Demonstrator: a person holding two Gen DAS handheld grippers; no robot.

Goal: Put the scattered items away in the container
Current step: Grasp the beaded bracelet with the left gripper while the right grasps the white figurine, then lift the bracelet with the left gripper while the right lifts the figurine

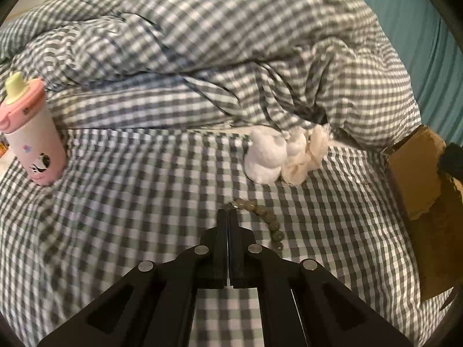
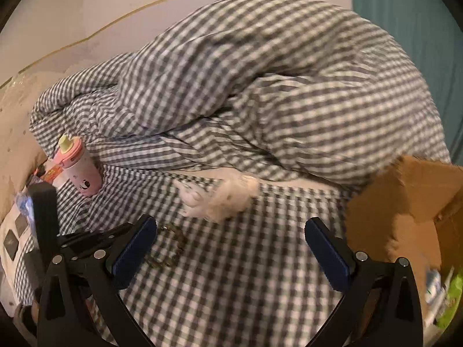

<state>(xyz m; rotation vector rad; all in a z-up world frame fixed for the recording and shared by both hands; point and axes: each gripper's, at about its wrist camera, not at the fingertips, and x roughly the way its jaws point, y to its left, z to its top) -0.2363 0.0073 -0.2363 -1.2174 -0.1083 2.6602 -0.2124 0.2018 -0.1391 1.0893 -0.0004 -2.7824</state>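
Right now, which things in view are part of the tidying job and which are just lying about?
Part of the job: bead bracelet, pinched in the shut left gripper; white fluffy toy; cream scrunchie; pink bottle; cardboard box; open right gripper.

Lying about: checked duvet; checked sheet.

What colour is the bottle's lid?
Pink, with a pale yellow-green spout; the bottle shows best in the left wrist view.

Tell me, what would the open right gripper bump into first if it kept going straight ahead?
Probably the fluffy white and cream scrunchies, past bare checked sheet. The right gripper points between bracelet and box; depth is uncertain.
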